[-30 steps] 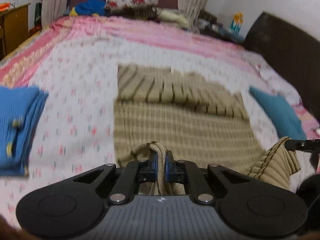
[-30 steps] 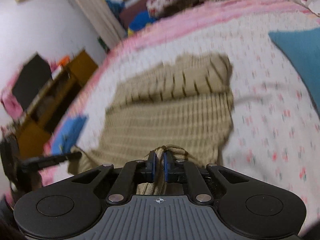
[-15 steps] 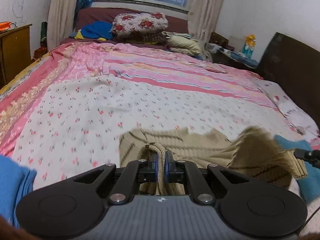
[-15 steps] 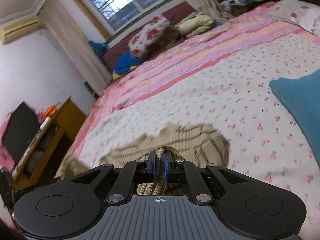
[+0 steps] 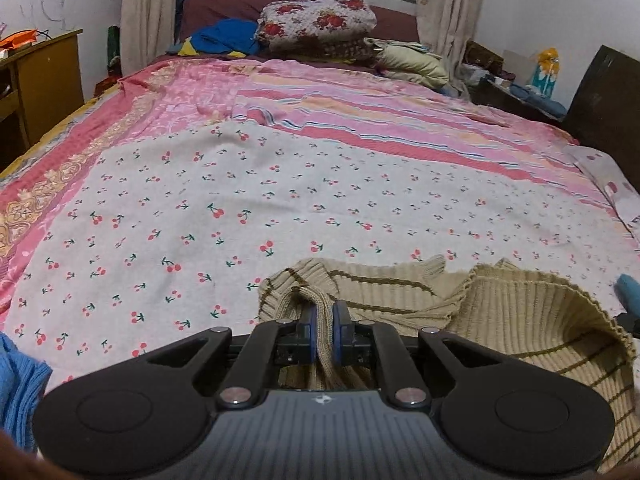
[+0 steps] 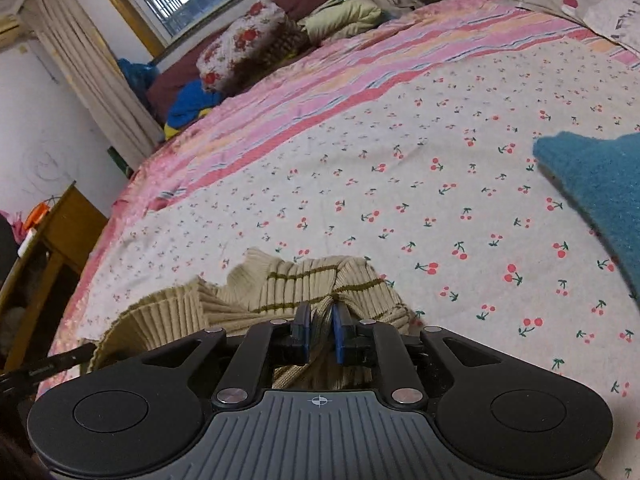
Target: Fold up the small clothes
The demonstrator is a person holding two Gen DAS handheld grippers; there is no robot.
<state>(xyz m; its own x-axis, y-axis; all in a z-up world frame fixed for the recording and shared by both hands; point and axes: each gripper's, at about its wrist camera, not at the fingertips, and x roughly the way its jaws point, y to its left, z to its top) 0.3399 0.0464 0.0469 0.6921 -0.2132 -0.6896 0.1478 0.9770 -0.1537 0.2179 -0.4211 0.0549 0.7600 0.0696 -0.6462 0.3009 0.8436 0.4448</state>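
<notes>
A beige ribbed sweater with thin brown stripes (image 5: 400, 292) lies on the cherry-print bed sheet (image 5: 240, 208), its near part folded up over the rest. My left gripper (image 5: 323, 330) is shut on a pinched fold of its left edge. My right gripper (image 6: 320, 332) is shut on a fold of its right edge; the sweater (image 6: 312, 280) bunches in front of it. Between the two grippers the knit (image 5: 540, 320) arches up loosely. The sweater's lower part is hidden under the grippers.
A folded blue garment (image 5: 20, 376) lies at the left. A teal garment (image 6: 600, 184) lies at the right. Pillows and bedding (image 5: 320, 24) are piled at the far end under the window. A wooden cabinet (image 5: 40, 76) stands left, a dark headboard (image 5: 608, 96) right.
Both grippers have carried the sweater's near edge up and forward over its far part. The views have tilted from looking down on the flat sweater to looking along the bed.
</notes>
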